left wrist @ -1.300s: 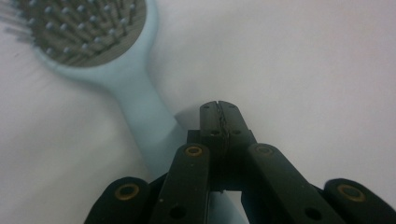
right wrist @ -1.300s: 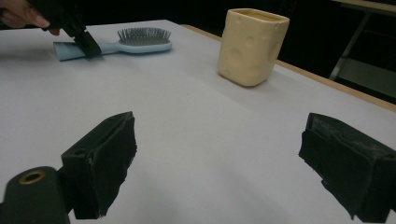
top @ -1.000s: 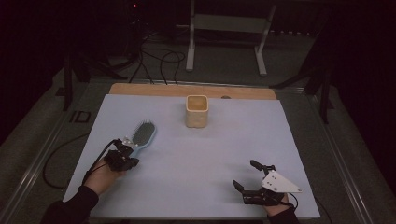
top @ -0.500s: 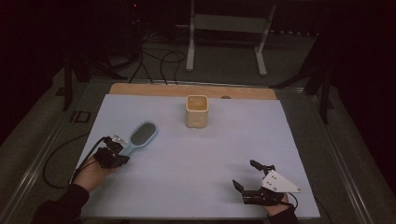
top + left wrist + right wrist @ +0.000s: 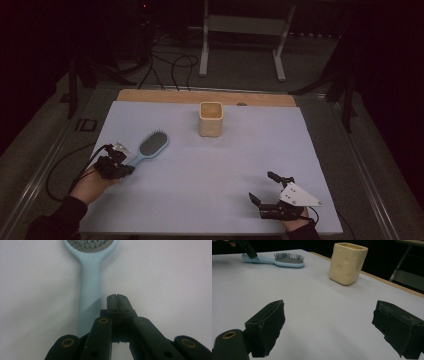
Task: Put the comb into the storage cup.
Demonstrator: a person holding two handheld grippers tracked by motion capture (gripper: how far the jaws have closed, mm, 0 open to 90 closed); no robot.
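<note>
A light blue hairbrush lies bristles up on the pale sheet at the left, its handle pointing toward my left gripper. In the left gripper view the jaws are pressed together with nothing between them, just right of the brush handle near its end. Whether they touch the handle I cannot tell. My right gripper rests near the front right edge with its jaws wide apart and empty. A cream cup stands upright at the back centre. From the right gripper the brush and cup lie far ahead.
The pale sheet covers most of the table, with a wooden strip bare along the back. Cables and a metal stand sit on the floor beyond. A cable trails off the left gripper over the table's left edge.
My left hand has drawn back to the left along the brush handle, uncovering more of it. The brush, cup and right gripper have stayed put.
</note>
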